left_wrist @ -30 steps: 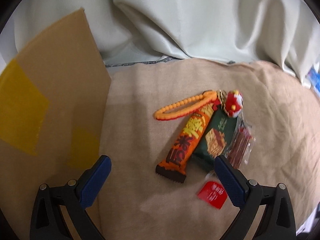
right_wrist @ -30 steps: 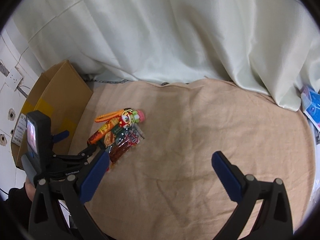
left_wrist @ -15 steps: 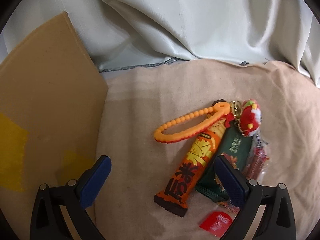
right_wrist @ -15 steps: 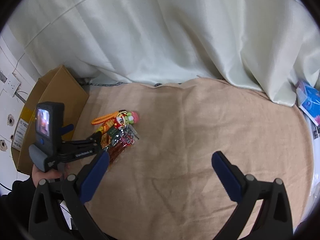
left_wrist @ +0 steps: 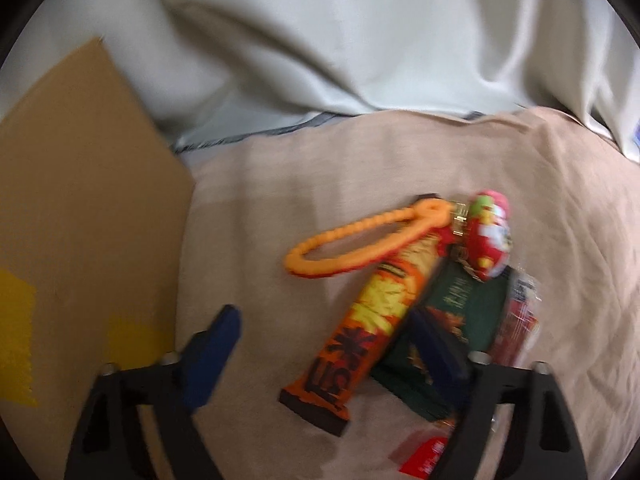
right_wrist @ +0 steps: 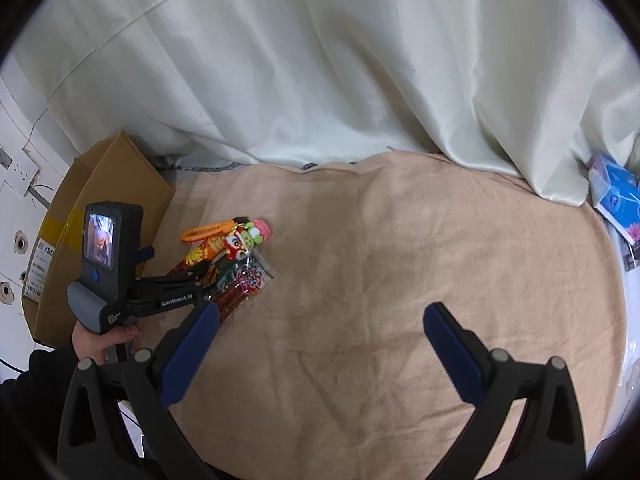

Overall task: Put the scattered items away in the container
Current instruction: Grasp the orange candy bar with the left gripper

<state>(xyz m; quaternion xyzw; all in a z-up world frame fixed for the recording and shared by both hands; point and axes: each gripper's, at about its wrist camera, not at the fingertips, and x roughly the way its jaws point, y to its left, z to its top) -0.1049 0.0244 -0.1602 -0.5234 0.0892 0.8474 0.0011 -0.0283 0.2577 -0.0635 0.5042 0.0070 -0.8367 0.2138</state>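
Orange snack bar [left_wrist: 360, 336] lies between the left hand-held gripper [left_wrist: 324, 344]'s closing, not-yet-gripping jaws; next, lift into cardboard box [left_wrist: 80, 216]. Right hand-held gripper [right_wrist: 320, 336] gapes empty.

Left gripper [left_wrist: 326, 344] now closing around orange snack bar [left_wrist: 356, 332]

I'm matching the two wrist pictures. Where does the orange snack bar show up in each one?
Left wrist: the orange snack bar lies lower centre, slanting between the gripper's fingers, under the orange loop.
Right wrist: the bar is left of centre, small, partly hidden behind the left gripper.
Shared landmark: the cardboard box, left of the pile in both.
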